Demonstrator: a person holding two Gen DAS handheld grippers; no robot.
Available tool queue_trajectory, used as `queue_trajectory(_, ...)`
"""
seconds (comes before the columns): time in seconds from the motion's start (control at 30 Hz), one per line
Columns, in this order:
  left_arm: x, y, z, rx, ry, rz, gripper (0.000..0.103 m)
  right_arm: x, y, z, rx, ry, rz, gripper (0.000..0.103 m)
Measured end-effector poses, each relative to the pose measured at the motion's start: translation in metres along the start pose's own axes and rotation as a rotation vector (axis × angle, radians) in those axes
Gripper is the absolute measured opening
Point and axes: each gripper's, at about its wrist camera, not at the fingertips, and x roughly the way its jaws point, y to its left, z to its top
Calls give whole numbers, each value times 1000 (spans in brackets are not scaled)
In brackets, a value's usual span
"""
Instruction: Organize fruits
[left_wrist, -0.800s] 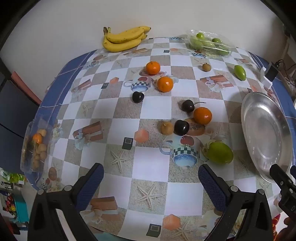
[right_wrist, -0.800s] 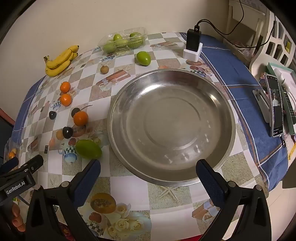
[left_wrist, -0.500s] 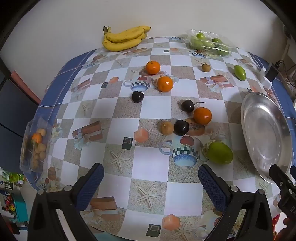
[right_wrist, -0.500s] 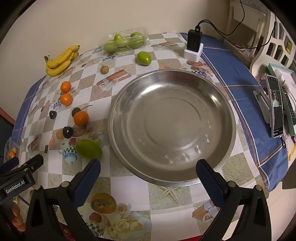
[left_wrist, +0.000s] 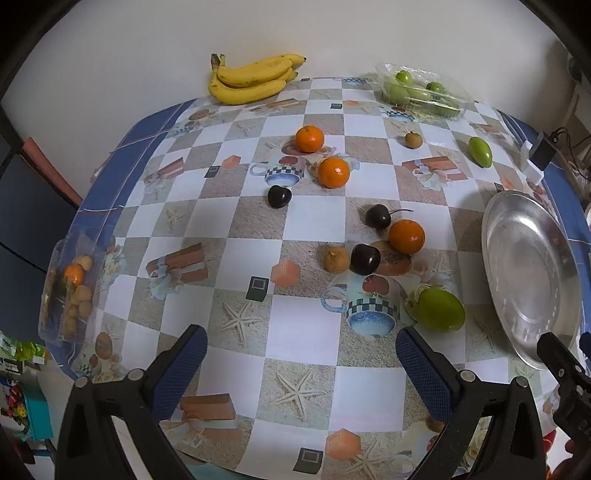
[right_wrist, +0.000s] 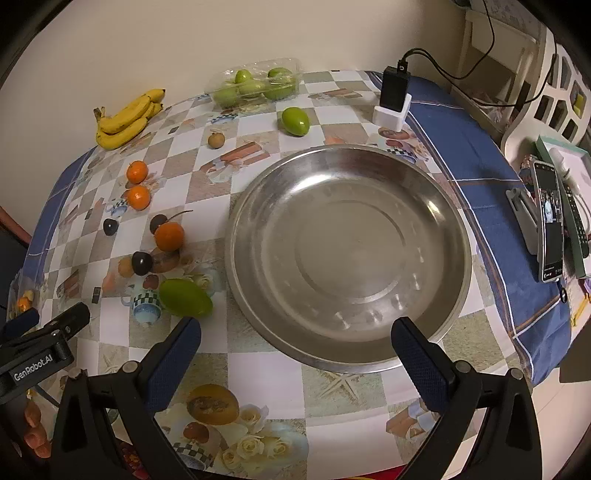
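Loose fruit lies on the patterned tablecloth: three oranges (left_wrist: 406, 236), dark cherries (left_wrist: 365, 259), small brown fruits (left_wrist: 336, 260) and a green mango (left_wrist: 439, 309), with a second mango (right_wrist: 295, 121) farther back. A wide steel dish (right_wrist: 349, 251) stands empty to the right. My left gripper (left_wrist: 301, 363) hovers open above the near table, short of the fruit cluster. My right gripper (right_wrist: 295, 354) hangs open over the dish's near rim, nothing between its fingers.
A banana bunch (left_wrist: 251, 79) and a clear box of green fruit (left_wrist: 421, 92) lie at the back by the wall. A bag of small fruit (left_wrist: 72, 291) sits at the left edge. A charger block (right_wrist: 394, 96), a phone (right_wrist: 550, 221) and clutter lie on the right.
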Motion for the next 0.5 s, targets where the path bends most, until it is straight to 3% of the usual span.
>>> queue_trajectory(0.5,-2,-1,-1,1,-6,-10,103,3,4,-3,-14,-1,4,103)
